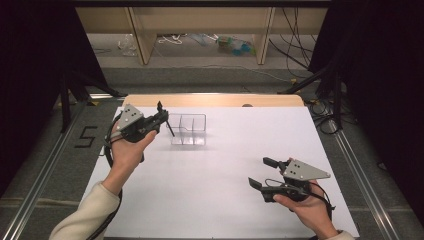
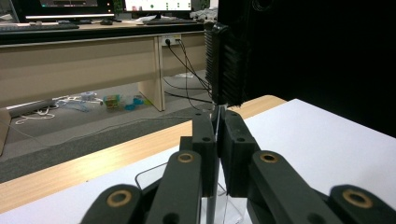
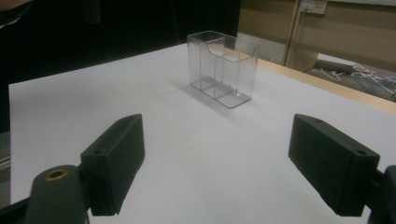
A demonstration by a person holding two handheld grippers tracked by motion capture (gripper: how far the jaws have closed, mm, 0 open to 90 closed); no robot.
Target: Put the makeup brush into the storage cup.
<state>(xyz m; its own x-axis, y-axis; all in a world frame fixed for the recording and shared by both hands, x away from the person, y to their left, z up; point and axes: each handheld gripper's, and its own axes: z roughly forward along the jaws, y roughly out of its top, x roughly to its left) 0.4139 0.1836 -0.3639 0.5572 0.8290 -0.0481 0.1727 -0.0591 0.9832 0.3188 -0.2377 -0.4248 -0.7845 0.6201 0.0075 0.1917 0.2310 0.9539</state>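
My left gripper (image 1: 162,119) is held above the table's far left, shut on the thin handle of a black brush (image 1: 160,106). In the left gripper view the jaws of the left gripper (image 2: 217,126) pinch the handle, and the brush (image 2: 224,65) rises upright with its bristled head above them. Its lower end slants down beside a clear plastic container (image 1: 188,129) with compartments, which stands just right of that gripper. The right gripper (image 1: 261,172) hovers near the front right, open with nothing between its jaws. The right gripper view looks between the wide jaws of the right gripper (image 3: 233,163) toward the container (image 3: 223,67).
A white sheet (image 1: 225,200) covers the table, and a wooden strip (image 1: 215,100) shows along its far edge. Beyond it are wooden desk legs (image 1: 142,40), loose cables and bottles on the floor. A "5" (image 1: 86,136) is marked on the floor at left.
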